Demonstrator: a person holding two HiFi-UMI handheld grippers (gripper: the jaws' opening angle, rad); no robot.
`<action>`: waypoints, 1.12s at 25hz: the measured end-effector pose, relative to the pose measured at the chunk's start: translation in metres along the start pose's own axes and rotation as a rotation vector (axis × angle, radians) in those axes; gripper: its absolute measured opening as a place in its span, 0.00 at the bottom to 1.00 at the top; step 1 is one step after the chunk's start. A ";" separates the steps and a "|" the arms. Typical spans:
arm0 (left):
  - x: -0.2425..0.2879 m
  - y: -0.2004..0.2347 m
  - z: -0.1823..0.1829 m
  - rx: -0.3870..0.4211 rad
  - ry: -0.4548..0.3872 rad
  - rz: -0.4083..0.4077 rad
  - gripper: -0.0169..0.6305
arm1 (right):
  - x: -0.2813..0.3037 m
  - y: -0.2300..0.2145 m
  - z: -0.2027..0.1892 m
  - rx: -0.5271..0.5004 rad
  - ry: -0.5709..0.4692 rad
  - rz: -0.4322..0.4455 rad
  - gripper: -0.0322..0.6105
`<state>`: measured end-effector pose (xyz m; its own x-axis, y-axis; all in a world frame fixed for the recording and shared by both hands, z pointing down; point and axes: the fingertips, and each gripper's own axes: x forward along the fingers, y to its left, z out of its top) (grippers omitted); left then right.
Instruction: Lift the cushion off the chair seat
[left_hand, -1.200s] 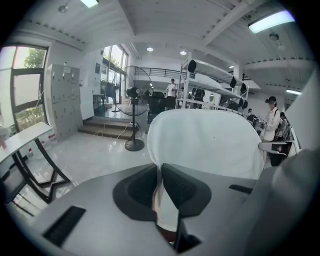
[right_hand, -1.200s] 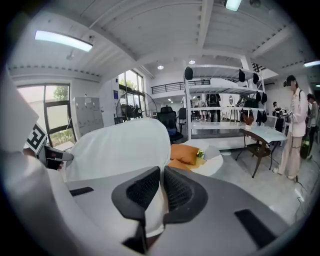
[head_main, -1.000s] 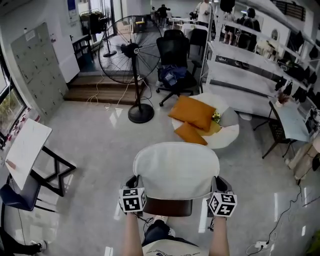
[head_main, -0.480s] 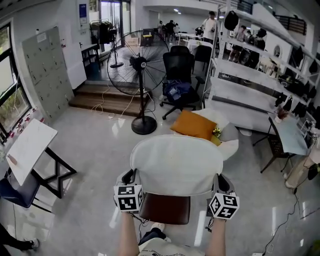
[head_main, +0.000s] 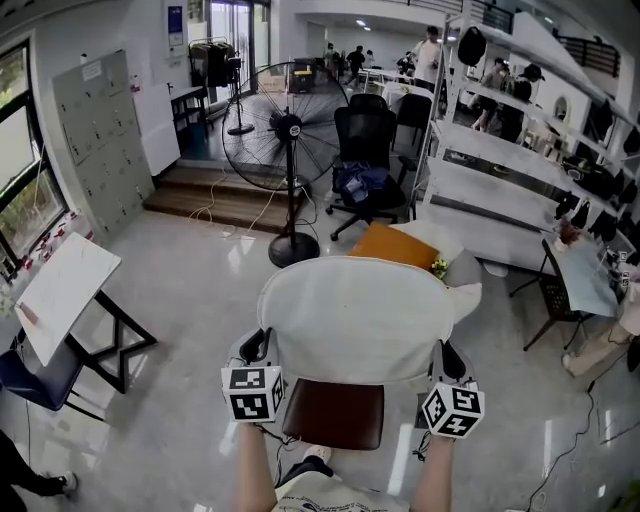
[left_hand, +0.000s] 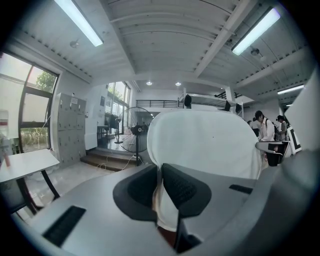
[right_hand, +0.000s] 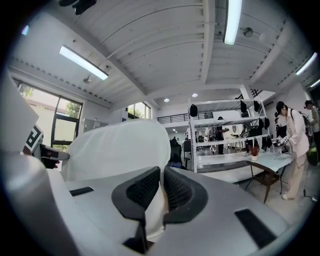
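Two hand-held grippers (head_main: 256, 346) (head_main: 449, 358), one cushion (head_main: 352, 315)

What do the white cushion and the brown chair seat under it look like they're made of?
The cushion looks like soft matte cloth over padding: it shows no shine, and its edge folds thin where it is pinched. The chair seat is probably leather or vinyl: it is dark brown, smooth and even, with a faint sheen. Which of the two it is cannot be told.

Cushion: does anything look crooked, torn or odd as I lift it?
Nothing stands out. The cushion looks level, its near corners pinched in the jaws of the left gripper and right gripper, above the bare brown seat.
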<state>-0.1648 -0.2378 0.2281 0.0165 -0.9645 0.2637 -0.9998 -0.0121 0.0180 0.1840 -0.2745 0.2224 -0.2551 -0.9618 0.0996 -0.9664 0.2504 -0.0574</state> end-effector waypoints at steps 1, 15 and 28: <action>0.000 0.001 0.002 0.000 -0.003 0.000 0.10 | 0.001 0.001 0.001 -0.001 -0.002 -0.001 0.12; 0.003 0.006 0.008 0.002 -0.021 -0.005 0.10 | 0.003 0.004 0.008 0.000 -0.026 -0.003 0.12; 0.010 -0.003 0.004 -0.005 -0.016 -0.006 0.10 | 0.005 -0.008 0.002 0.011 -0.016 -0.011 0.12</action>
<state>-0.1613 -0.2489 0.2270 0.0225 -0.9684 0.2484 -0.9995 -0.0168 0.0249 0.1907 -0.2820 0.2216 -0.2435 -0.9662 0.0847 -0.9689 0.2383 -0.0671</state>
